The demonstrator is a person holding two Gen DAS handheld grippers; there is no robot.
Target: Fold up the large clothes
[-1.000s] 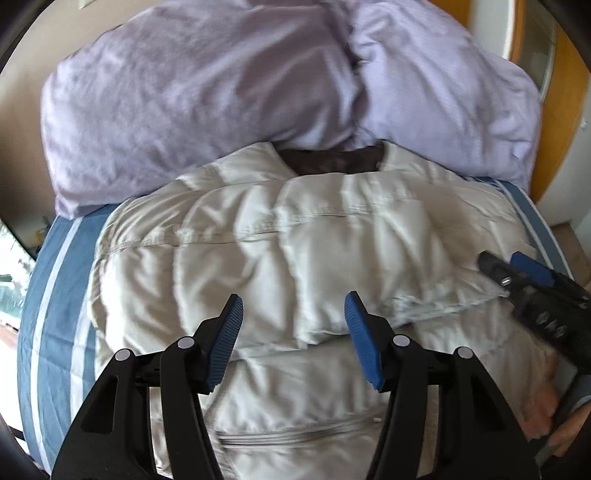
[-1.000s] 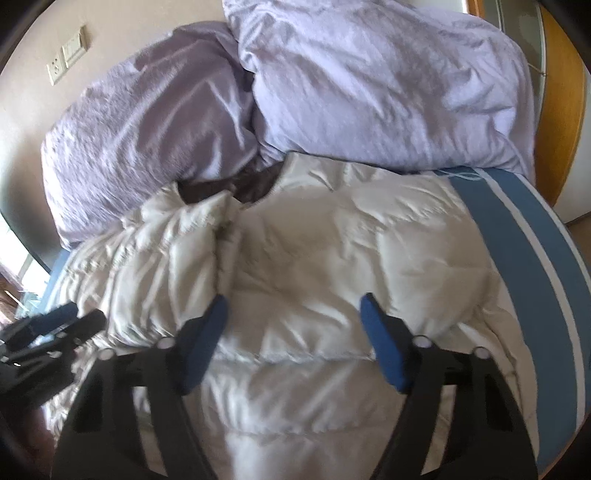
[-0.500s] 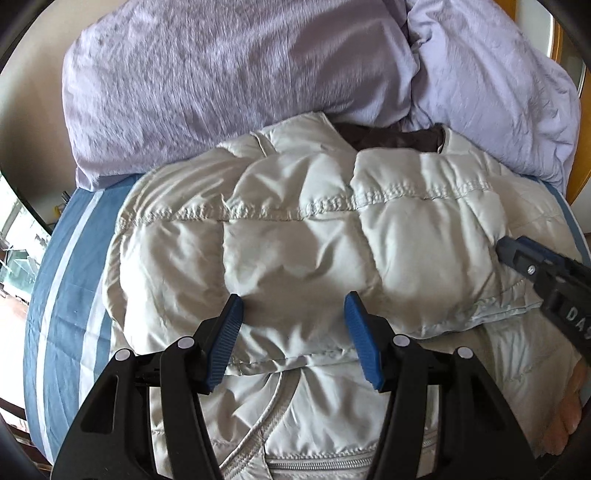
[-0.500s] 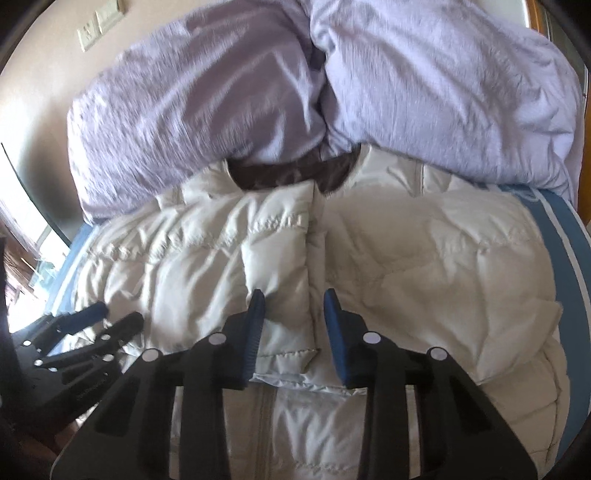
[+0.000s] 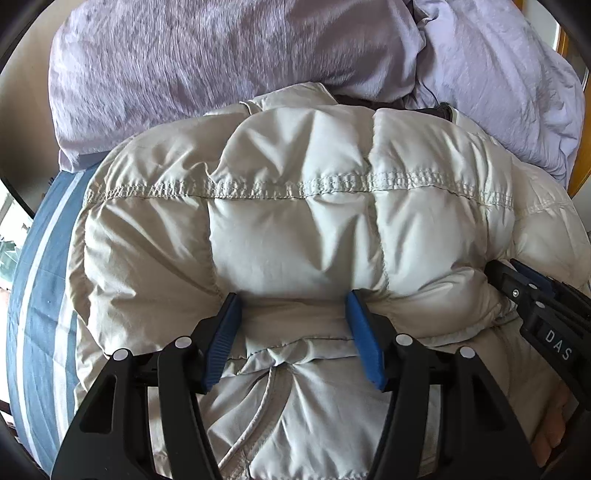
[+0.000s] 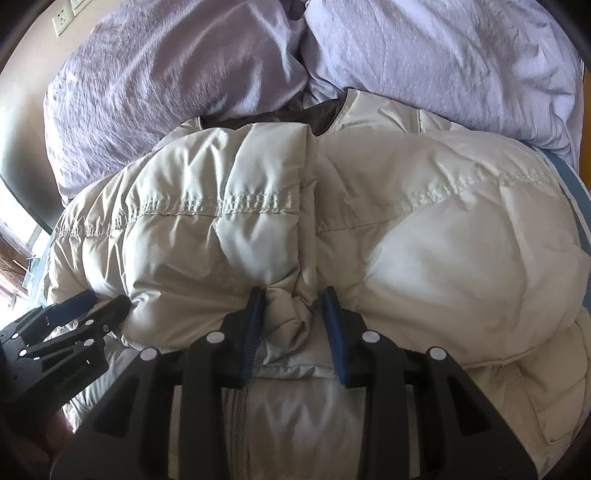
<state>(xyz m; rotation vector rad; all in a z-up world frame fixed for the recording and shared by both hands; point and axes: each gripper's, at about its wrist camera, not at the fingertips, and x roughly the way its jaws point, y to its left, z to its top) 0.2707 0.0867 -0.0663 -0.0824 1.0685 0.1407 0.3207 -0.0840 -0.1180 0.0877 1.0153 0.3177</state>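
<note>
A cream quilted puffer jacket (image 5: pixel 295 229) lies on the bed, its sleeves folded across the chest, dark collar lining toward the pillows. My left gripper (image 5: pixel 291 314) is open, its blue pads pressed against the lower edge of the folded left sleeve. My right gripper (image 6: pixel 293 306) is partly closed, its pads on either side of a bunch of jacket fabric (image 6: pixel 291 306) where the two sleeves meet. The jacket fills the right wrist view too (image 6: pixel 424 240). Each gripper shows at the edge of the other's view: the right one (image 5: pixel 524 284), the left one (image 6: pixel 92 306).
Two lilac pillows (image 5: pixel 221 55) (image 6: pixel 443 55) lie against the wall behind the jacket. The blue and white striped bedsheet (image 5: pixel 37 295) shows at the left edge and at the right (image 6: pixel 572 184). A wall socket (image 6: pixel 62 18) is at top left.
Both grippers have moved forward onto the jacket. The right gripper's jaws have narrowed from wide open onto the fabric at the sleeve seam. The left jaws have stayed open.
</note>
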